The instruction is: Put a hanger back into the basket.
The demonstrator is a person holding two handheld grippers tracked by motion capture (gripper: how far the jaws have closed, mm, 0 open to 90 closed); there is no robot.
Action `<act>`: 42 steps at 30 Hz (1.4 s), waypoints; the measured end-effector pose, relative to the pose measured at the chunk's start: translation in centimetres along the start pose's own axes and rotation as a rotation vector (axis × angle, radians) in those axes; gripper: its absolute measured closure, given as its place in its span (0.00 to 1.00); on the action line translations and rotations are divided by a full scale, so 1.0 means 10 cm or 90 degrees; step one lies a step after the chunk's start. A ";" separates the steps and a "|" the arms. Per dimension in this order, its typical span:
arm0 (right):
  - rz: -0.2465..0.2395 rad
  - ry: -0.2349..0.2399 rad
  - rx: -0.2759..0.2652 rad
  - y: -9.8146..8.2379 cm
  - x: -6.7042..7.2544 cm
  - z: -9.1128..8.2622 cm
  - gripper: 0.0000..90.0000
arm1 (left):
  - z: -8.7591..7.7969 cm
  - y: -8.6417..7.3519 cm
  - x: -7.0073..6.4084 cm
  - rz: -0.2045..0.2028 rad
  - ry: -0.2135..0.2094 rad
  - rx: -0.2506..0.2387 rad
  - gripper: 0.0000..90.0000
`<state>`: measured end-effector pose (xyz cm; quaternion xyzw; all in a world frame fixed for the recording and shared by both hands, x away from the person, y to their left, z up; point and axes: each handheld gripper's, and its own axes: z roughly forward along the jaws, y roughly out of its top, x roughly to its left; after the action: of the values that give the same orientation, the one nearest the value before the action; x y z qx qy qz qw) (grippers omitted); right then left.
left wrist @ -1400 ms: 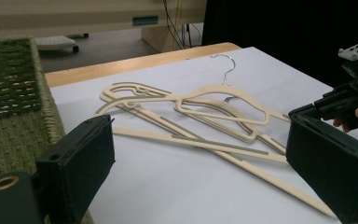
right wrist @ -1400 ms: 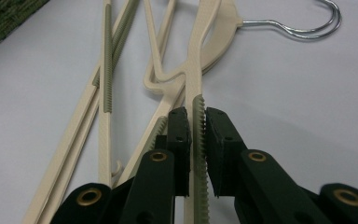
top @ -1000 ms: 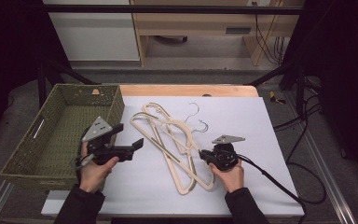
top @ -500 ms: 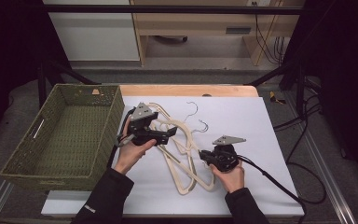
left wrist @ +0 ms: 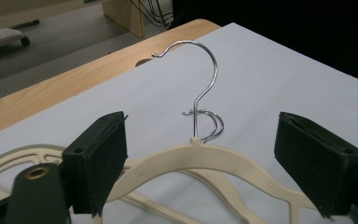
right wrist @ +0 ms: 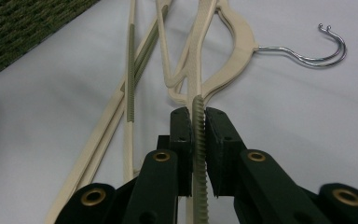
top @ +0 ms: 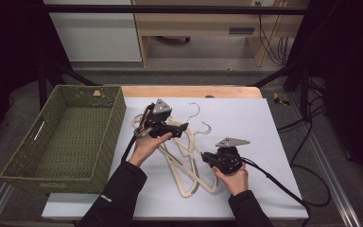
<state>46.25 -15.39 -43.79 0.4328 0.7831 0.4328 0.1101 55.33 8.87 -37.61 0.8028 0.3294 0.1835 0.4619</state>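
closing the left gripper (left wrist: 200, 172), jaws narrowing yet clear, squarely on the hanger neck (left wrist: 196, 156) between them while the right gripper (right wrist: 198, 135) is clamping its ridged bar (right wrist: 198, 154).

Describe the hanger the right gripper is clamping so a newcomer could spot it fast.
On the white sheet right of the green basket lies a tangle of cream hangers. The clamped hanger is the one whose ridged grey-green strip runs edge-up between the right gripper's shut jaws; its neighbours lie flat, ungripped.
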 end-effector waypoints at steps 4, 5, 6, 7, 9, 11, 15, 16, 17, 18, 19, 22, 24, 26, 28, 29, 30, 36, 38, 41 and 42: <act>0.007 0.008 -0.003 0.00 0.01 -0.01 0.91 | 0.14 0.00 0.01 -0.006 0.007 0.005 0.27; 0.004 0.006 -0.002 0.00 0.01 -0.01 0.91 | 0.16 0.01 0.03 0.007 0.007 0.020 0.29; -0.002 0.003 -0.002 0.00 0.00 -0.01 0.91 | 0.20 0.00 0.02 -0.004 0.007 0.018 0.32; -0.002 0.003 -0.002 0.00 0.00 -0.01 0.91 | 0.24 0.00 0.03 -0.001 0.004 0.024 0.32; 0.000 0.008 -0.004 0.01 0.00 -0.01 0.92 | 0.28 0.00 0.02 -0.002 0.006 0.023 0.40; -0.004 0.008 -0.005 0.00 0.00 -0.02 0.92 | 0.33 0.00 0.01 0.001 0.005 0.026 0.44; 0.003 0.012 -0.003 0.01 0.01 -0.02 0.92 | 0.40 0.00 -0.01 -0.002 0.002 0.036 0.59; 0.000 0.009 -0.002 0.00 0.01 -0.02 0.92 | 0.41 0.00 0.00 -0.004 -0.002 0.042 0.63; -0.003 0.009 -0.002 0.00 0.01 -0.03 0.92 | 0.41 0.00 0.00 -0.004 -0.002 0.042 0.67; -0.003 0.009 -0.002 0.00 0.01 -0.03 0.92 | 0.42 -0.01 0.01 -0.010 -0.005 0.042 0.67; -0.005 0.009 -0.003 0.00 0.01 -0.03 0.92 | 0.44 -0.02 0.01 -0.017 -0.008 0.045 0.71; -0.005 0.010 -0.005 0.00 0.01 -0.03 0.92 | 0.47 -0.03 0.02 -0.032 -0.013 0.046 0.81; -0.005 0.011 -0.004 0.00 0.02 -0.03 0.92 | 0.47 -0.03 0.03 -0.032 -0.018 0.051 0.86; -0.005 0.010 -0.004 0.00 0.02 -0.03 0.92 | 0.47 -0.03 0.02 -0.034 -0.025 0.051 0.91; -0.009 0.009 -0.006 0.00 0.01 -0.03 0.92 | 0.47 -0.03 0.01 -0.039 -0.023 0.049 0.91; -0.014 0.009 -0.007 0.00 0.01 -0.03 0.92 | 0.47 -0.03 0.01 -0.041 -0.024 0.051 0.91; -0.015 0.011 -0.006 0.00 0.01 -0.03 0.92 | 0.47 -0.03 0.01 -0.043 -0.024 0.053 0.92; -0.011 0.015 -0.005 0.00 0.03 -0.05 0.92 | 0.41 -0.01 -0.03 -0.035 -0.012 0.060 0.92; -0.012 0.018 -0.006 0.00 0.04 -0.07 0.92 | 0.38 0.00 -0.04 -0.033 -0.009 0.060 0.92; -0.011 0.025 -0.005 -0.01 0.05 -0.09 0.92 | 0.33 0.00 -0.07 -0.026 -0.002 0.058 0.92; -0.011 0.028 -0.007 0.00 0.05 -0.09 0.92 | 0.30 0.00 -0.08 -0.028 -0.002 0.056 0.92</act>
<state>45.39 -15.54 -43.15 0.4157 0.7867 0.4455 0.0994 56.54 6.42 -39.17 0.8152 0.3540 0.1571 0.4306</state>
